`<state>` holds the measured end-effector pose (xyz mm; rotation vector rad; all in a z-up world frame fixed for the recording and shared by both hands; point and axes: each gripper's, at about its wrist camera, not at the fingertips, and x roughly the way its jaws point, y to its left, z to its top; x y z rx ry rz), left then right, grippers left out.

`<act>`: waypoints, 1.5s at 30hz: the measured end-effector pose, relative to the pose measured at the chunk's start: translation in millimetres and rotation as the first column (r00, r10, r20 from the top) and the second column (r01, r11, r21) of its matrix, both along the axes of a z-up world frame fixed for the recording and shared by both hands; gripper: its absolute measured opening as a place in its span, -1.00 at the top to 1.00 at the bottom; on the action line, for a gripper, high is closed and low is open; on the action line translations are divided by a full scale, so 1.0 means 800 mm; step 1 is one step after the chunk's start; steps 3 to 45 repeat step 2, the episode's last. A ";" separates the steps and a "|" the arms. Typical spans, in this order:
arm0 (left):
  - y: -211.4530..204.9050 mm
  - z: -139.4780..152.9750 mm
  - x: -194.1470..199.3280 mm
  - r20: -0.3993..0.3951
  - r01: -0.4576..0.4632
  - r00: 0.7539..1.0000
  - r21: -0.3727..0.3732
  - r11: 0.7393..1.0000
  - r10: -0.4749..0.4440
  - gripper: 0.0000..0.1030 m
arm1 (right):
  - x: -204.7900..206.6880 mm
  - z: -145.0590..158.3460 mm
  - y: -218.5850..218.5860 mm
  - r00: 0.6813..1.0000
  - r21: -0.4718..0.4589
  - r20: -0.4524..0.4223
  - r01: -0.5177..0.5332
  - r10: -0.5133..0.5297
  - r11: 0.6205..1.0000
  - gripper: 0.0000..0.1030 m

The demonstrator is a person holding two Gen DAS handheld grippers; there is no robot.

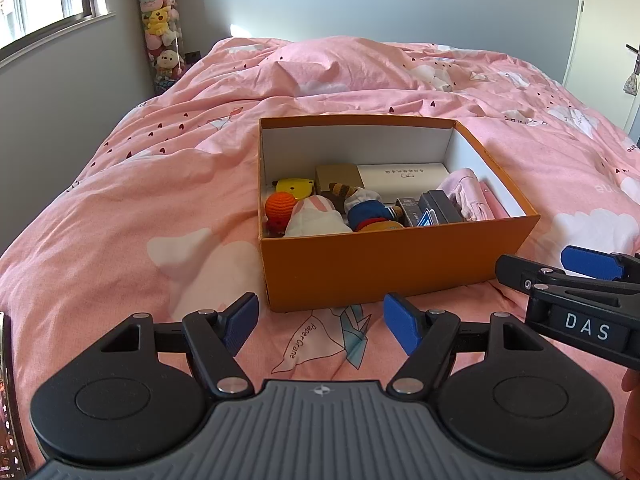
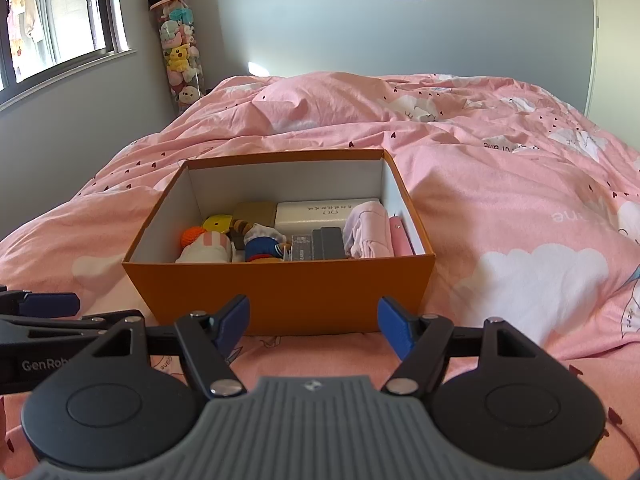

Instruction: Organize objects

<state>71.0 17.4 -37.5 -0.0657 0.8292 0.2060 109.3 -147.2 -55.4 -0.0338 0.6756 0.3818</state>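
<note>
An orange cardboard box (image 1: 384, 264) (image 2: 280, 288) without a lid stands on the pink bedspread. Inside lie an orange crochet ball (image 1: 280, 206), a yellow toy (image 1: 294, 186), a white and pink plush (image 1: 316, 218), a blue-clad doll (image 1: 366, 210) (image 2: 262, 246), a white case (image 1: 402, 180) (image 2: 320, 214), dark small boxes (image 1: 434, 208) and folded pink cloth (image 1: 466, 194) (image 2: 370, 232). My left gripper (image 1: 320, 324) is open and empty, just short of the box's near wall. My right gripper (image 2: 314, 322) is open and empty too, beside the left one; it shows at the right edge of the left wrist view (image 1: 576, 276).
The pink bedspread (image 1: 160, 200) (image 2: 520, 200) has wide bare stretches on both sides of the box and a pillow bump behind it. A tall clear tube of plush toys (image 1: 162, 28) (image 2: 180, 48) stands in the corner by the window. A door (image 1: 616, 40) is at the right.
</note>
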 end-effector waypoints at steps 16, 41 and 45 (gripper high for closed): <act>0.001 0.000 0.000 0.000 0.001 1.000 0.002 1.000 -0.001 -0.63 | 0.000 -0.001 0.000 1.000 0.000 -0.003 -0.001 0.001 1.000 -0.40; 0.001 0.000 0.000 0.000 0.001 1.000 0.002 1.000 -0.001 -0.63 | 0.000 -0.001 0.000 1.000 0.000 -0.003 -0.001 0.001 1.000 -0.40; 0.001 0.000 0.000 0.000 0.001 1.000 0.002 1.000 -0.001 -0.63 | 0.000 -0.001 0.000 1.000 0.000 -0.003 -0.001 0.001 1.000 -0.40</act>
